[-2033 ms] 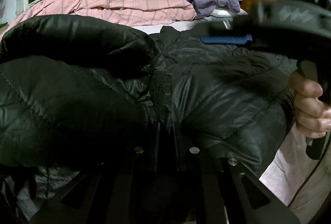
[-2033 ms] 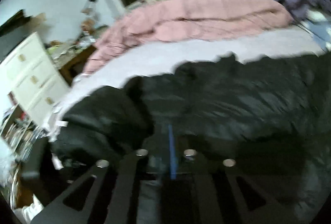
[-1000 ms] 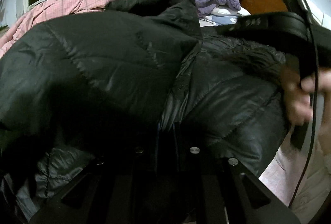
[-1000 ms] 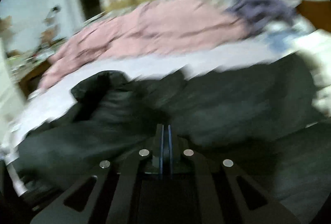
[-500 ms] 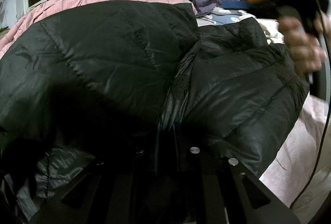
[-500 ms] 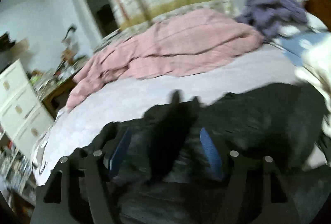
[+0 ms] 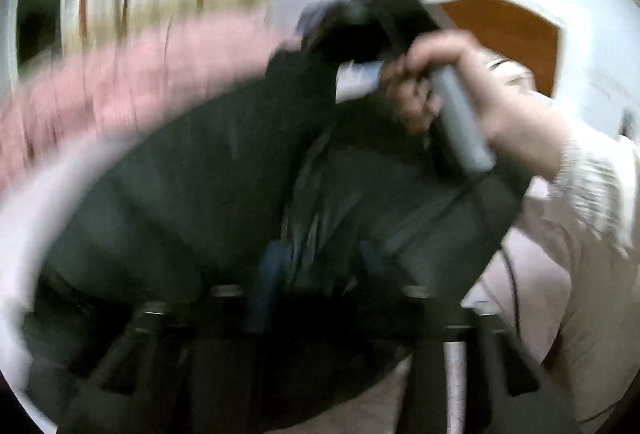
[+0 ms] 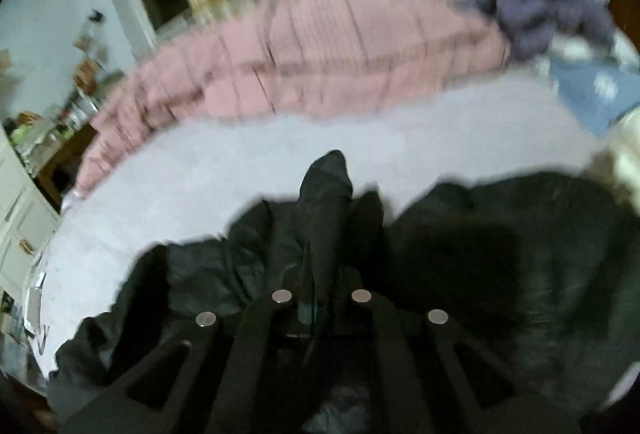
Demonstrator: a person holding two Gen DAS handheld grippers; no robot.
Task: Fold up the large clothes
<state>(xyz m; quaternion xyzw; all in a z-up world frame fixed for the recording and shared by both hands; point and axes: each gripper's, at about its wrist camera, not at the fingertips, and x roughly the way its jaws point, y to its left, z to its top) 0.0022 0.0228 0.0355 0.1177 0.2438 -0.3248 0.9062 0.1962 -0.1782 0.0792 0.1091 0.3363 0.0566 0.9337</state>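
Note:
A large black quilted jacket [image 7: 192,193] lies across the white bedsheet [image 8: 280,161]. In the blurred left wrist view my left gripper [image 7: 318,262] hangs just over its near edge. Its jaws are opening, and the blue pads [image 7: 264,270] stand apart with jacket fabric in the gap, not pressed. My right gripper [image 8: 316,294] is shut on a fold of the jacket [image 8: 500,254], and a peak of black fabric [image 8: 326,193] sticks up beyond its tips. A person's hand [image 7: 452,85] holds that gripper above the jacket's far side, with black cloth bunched at its tip.
A pink checked quilt [image 8: 320,53] lies along the far side of the bed, with a purple cloth heap [image 8: 536,1] and a blue pillow [image 8: 588,93] at the right. White drawers [image 8: 16,218] stand at the left. A wooden headboard [image 7: 500,33] rises behind the hand.
The left jaws have parted from the jacket edge and that view has lifted and tilted. The right jaws, wide apart half a second ago, have closed on a jacket fold and shifted sideways.

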